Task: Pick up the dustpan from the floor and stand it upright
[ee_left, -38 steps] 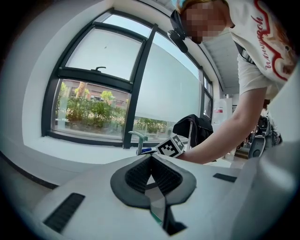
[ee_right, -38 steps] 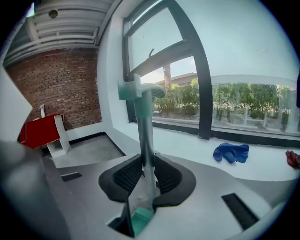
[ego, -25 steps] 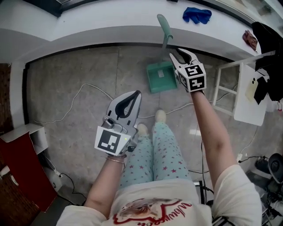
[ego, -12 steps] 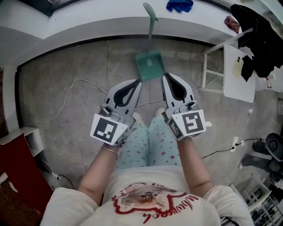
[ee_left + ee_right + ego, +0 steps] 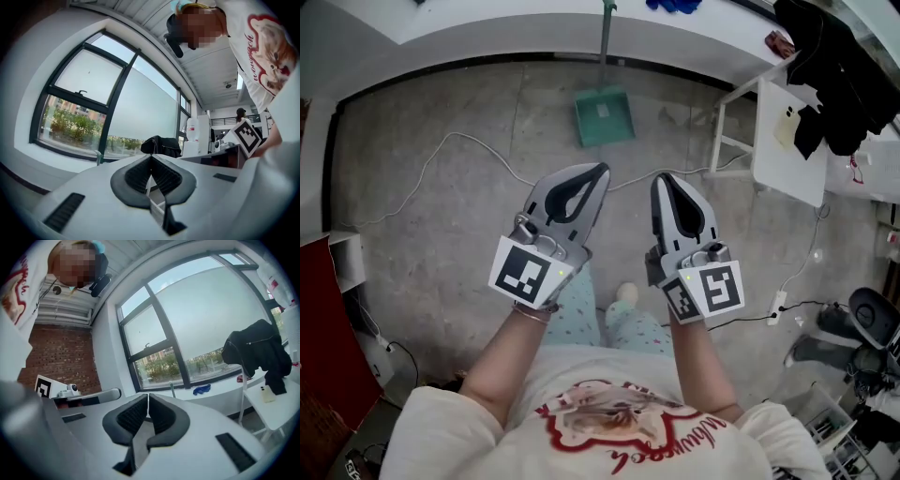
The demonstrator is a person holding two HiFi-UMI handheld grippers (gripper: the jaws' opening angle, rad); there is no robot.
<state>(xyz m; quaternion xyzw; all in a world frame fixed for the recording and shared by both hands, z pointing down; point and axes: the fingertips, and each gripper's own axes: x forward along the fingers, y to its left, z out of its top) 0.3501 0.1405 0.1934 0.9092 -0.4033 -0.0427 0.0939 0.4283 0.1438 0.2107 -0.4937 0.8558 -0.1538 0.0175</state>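
Observation:
The green dustpan (image 5: 603, 117) stands upright on the grey floor, its handle (image 5: 607, 23) leaning against the white window ledge (image 5: 487, 28). Both grippers hang in front of the person, well short of the pan and apart from it. My left gripper (image 5: 601, 170) is shut with nothing in it, its pads meeting at the tip (image 5: 150, 158). My right gripper (image 5: 663, 179) is shut and empty too (image 5: 147, 400). In the right gripper view the handle's top (image 5: 172, 390) pokes up beyond the jaws.
A white cable (image 5: 459, 141) winds across the floor. A white stand (image 5: 787, 141) with a black garment (image 5: 834, 75) is at the right, a power strip (image 5: 776, 305) below it. Blue gloves (image 5: 202, 389) lie on the ledge. A red cabinet (image 5: 319, 319) stands at the left.
My right gripper has left the dustpan's handle, shut, and drawn back beside the left one. Both grippers have pulled away from the wall. The dustpan stays upright.

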